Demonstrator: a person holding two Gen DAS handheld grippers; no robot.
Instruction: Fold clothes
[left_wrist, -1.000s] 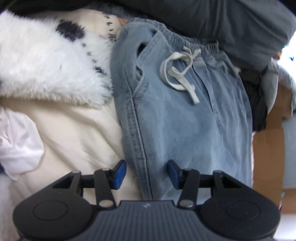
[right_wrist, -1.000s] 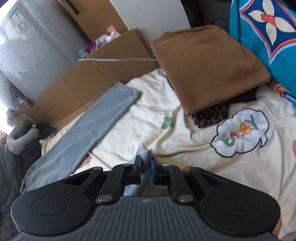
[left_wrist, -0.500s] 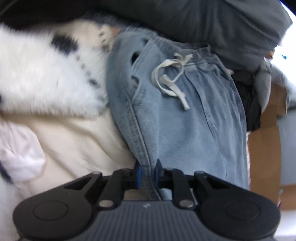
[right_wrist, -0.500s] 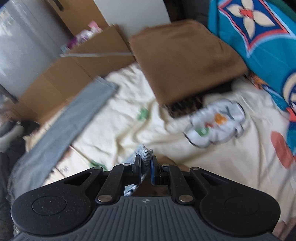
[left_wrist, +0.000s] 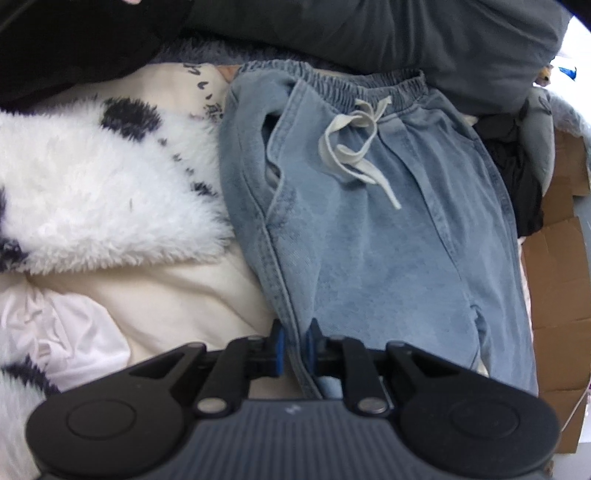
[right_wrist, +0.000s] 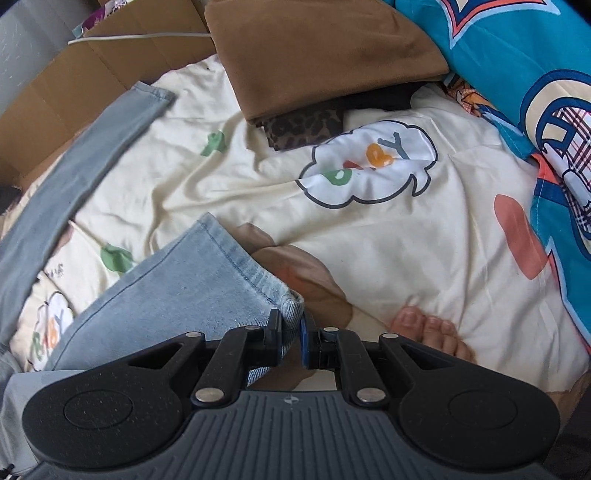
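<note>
Left wrist view: left claw (left_wrist: 294, 345) clenched on the side seam of the pale blue trousers (left_wrist: 373, 229), pads pinching the doubled edge right at the tips. Ahead of the claw, trousers lying flat with the elastic waistband (left_wrist: 354, 86) at the far end and a white drawstring (left_wrist: 354, 147) knotted just below it. No cross fold visible yet; judged an early step, legs likely being brought together. Left of the claw, a fluffy white blanket (left_wrist: 92, 184) with dark spots, touching the trouser edge; nearer and lower left, a white cloth (left_wrist: 62, 332). Beyond the waistband, dark grey fabric (left_wrist: 369, 33). Far right, cardboard (left_wrist: 554, 295) close beside the trouser leg, likely to crowd any spreading on that side

Right wrist view: right claw (right_wrist: 291, 334) clenched on the hem corner of one trouser leg (right_wrist: 177, 284), cloth trailing back to the lower left. Other trouser leg (right_wrist: 92, 147) stretched out well to the upper left, apart from the held one, so pairing of the legs judged still to do, then folding lengthwise. Under and ahead of the claw, a cream printed sheet (right_wrist: 369, 240), rumpled. Just right of the claw, bare toes (right_wrist: 428, 332) on the sheet. Far ahead, a folded brown garment (right_wrist: 314, 55) on a leopard-print piece (right_wrist: 306, 127), already stacked; upper right, a teal patterned cloth (right_wrist: 517, 74)
</note>
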